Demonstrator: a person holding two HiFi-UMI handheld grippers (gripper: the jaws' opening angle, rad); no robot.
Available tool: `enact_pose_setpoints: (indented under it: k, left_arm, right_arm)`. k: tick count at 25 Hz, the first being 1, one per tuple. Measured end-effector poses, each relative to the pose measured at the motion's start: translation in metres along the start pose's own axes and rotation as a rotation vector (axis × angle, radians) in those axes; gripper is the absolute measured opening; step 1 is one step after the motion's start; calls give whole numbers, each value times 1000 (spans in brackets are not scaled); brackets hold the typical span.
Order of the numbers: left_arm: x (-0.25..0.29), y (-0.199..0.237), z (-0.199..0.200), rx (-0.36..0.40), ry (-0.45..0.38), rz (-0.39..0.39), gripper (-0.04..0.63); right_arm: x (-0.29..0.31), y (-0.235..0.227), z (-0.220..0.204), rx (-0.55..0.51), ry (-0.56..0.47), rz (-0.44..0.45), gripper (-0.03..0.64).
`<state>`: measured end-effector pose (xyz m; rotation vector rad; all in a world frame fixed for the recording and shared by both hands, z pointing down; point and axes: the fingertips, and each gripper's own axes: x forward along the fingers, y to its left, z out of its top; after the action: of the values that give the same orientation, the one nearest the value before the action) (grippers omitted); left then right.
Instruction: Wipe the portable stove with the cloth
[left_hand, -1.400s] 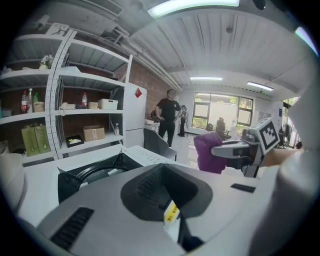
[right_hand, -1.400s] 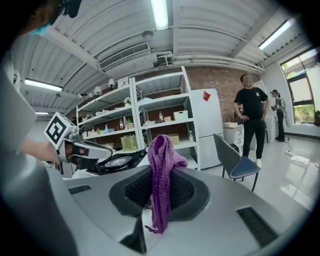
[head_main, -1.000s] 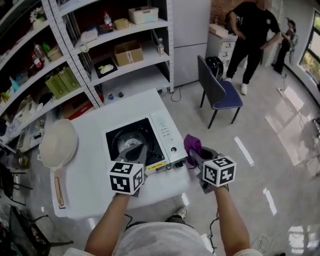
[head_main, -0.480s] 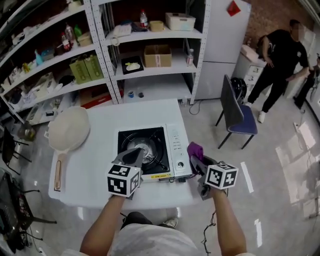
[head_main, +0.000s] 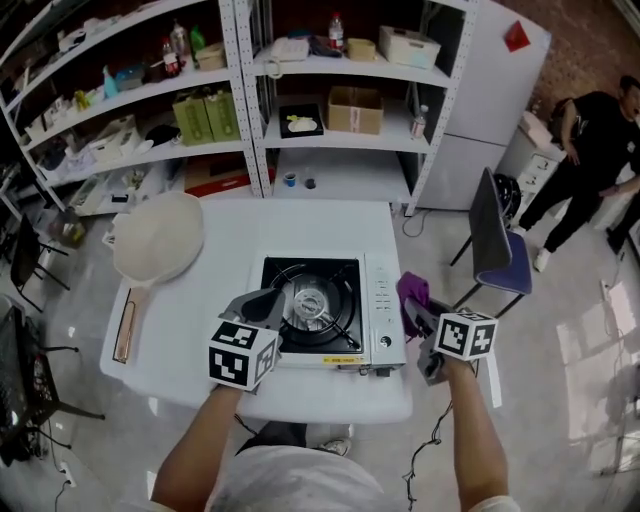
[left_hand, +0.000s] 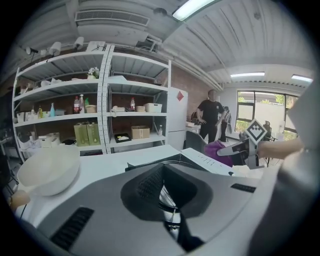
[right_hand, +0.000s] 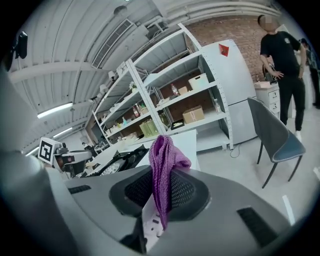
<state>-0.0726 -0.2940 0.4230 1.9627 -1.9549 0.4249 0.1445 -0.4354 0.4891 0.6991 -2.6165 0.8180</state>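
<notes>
The portable stove (head_main: 381, 312), white with a black burner well, sits at the middle of the white table (head_main: 230, 250). My left gripper (head_main: 262, 300) hovers over the stove's front left corner, jaws shut with nothing between them; the burner (left_hand: 169, 200) shows just beyond its tips. My right gripper (head_main: 417, 314) hangs off the stove's right side, shut on a purple cloth (head_main: 411, 291) that stands up from the jaws (right_hand: 162, 160). In the left gripper view the stove's control panel (left_hand: 210, 162) and the cloth (left_hand: 216, 150) lie to the right.
A white pan (head_main: 158, 236) with a wooden handle (head_main: 125, 326) lies on the table's left part. Metal shelving (head_main: 300, 80) stands behind the table, a blue chair (head_main: 497, 255) to its right. A person (head_main: 600, 140) stands at the far right.
The head view has swung, so the table and shelves sit more squarely in frame. Both grippers keep their places beside the stove, the right one still holding the cloth.
</notes>
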Motion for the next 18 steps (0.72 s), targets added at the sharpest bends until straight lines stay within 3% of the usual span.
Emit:
enact_pose_setpoints:
  k: [7,18]
  left_arm:
    - [1,36,-2,-25,3,20,3]
    - [18,76,-9,-59,17,46,4]
  right_arm:
    - [30,-15,25,-3,23,-30,61]
    - [79,-32,65,-91,88,-50,61]
